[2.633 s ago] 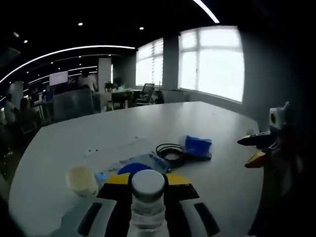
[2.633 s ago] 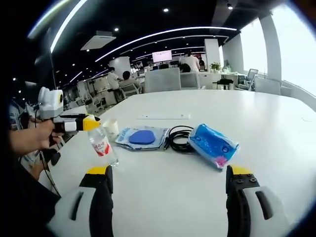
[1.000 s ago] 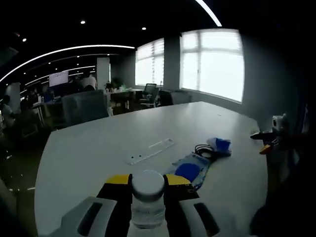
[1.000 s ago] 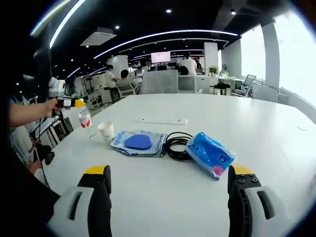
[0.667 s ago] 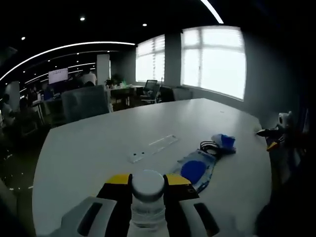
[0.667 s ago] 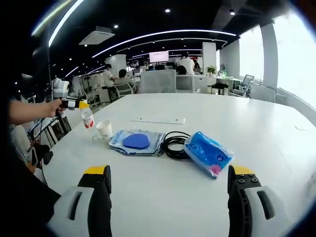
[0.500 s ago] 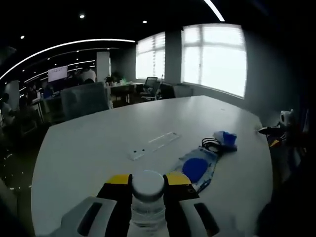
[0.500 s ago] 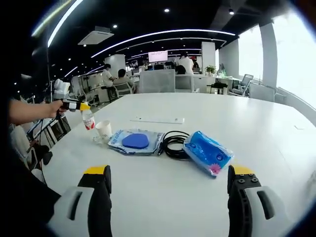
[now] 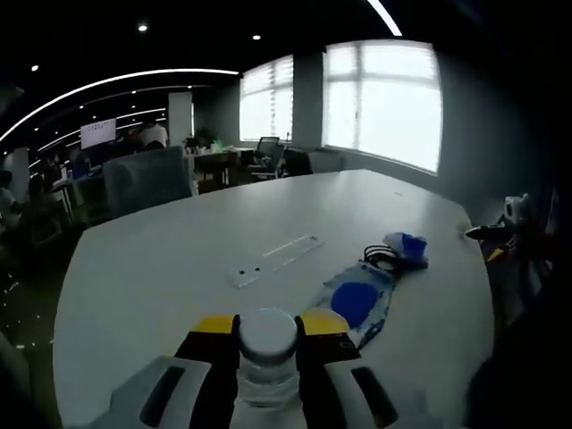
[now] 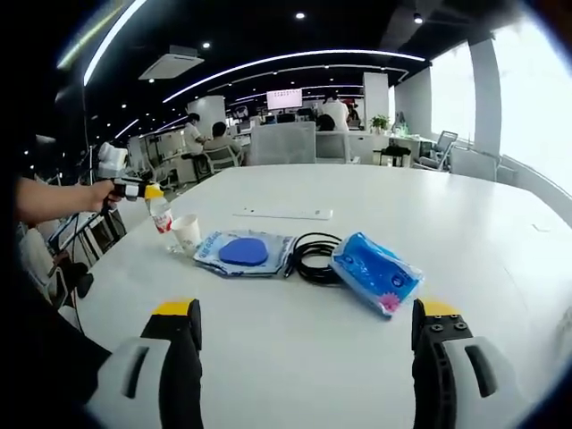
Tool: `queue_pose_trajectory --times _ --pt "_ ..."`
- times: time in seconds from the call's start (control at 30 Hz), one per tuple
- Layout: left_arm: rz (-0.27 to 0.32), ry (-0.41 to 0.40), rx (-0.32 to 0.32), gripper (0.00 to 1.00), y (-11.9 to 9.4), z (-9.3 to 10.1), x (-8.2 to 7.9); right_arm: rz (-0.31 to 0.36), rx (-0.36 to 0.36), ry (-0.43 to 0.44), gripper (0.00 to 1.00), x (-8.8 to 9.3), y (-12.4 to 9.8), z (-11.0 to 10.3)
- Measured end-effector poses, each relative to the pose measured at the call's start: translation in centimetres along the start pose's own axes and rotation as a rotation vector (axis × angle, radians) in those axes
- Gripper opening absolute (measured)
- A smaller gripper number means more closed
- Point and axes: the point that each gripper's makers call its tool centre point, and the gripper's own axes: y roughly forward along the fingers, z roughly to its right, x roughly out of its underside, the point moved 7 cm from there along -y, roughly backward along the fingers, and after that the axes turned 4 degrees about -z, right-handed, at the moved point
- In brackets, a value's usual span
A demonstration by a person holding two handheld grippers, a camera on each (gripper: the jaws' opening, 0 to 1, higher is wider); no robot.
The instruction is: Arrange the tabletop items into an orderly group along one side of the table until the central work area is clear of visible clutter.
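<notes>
My left gripper (image 9: 266, 323) is shut on a clear water bottle (image 9: 266, 365) with a white cap. In the right gripper view the bottle (image 10: 161, 214) is upright at the table's left edge, just left of a paper cup (image 10: 188, 234), with the left gripper (image 10: 134, 190) on its neck. A blue pouch (image 10: 243, 251), a coiled black cable (image 10: 313, 256) and a blue tissue pack (image 10: 375, 273) lie in a row mid-table. My right gripper (image 10: 304, 332) hovers open over the near table edge, nothing between its jaws. The left gripper view has the pouch (image 9: 355, 299) and tissue pack (image 9: 407, 248) ahead to the right.
A flat white strip (image 10: 283, 214) lies beyond the row on the white table (image 10: 465, 214). A person's hand (image 10: 80, 197) holds the left gripper. Office chairs, desks and people fill the room behind; bright windows stand at the right.
The left gripper has carried the bottle away from the pouch to the table's left edge, beside the paper cup. The right gripper stays open and nearly still.
</notes>
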Motion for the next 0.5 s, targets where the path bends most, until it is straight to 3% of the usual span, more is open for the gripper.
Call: queue_pose_trajectory --times 0.33,0.43,0.5 --pt "0.002 0.001 -0.001 0.23 0.00 0.05 -0.03 -0.005 -0.016 -0.016 0.94 -0.10 0.57 -0.15" --pt "0.001 -0.020 -0.067 0.29 -0.26 0.02 -0.11 -0.008 -0.019 -0.015 0.94 0.02 0.63 -0.15" --pt "0.036 -0.078 -0.128 0.32 -0.67 0.59 -0.14 -0.011 -0.021 -0.014 0.94 0.20 0.71 -0.10"
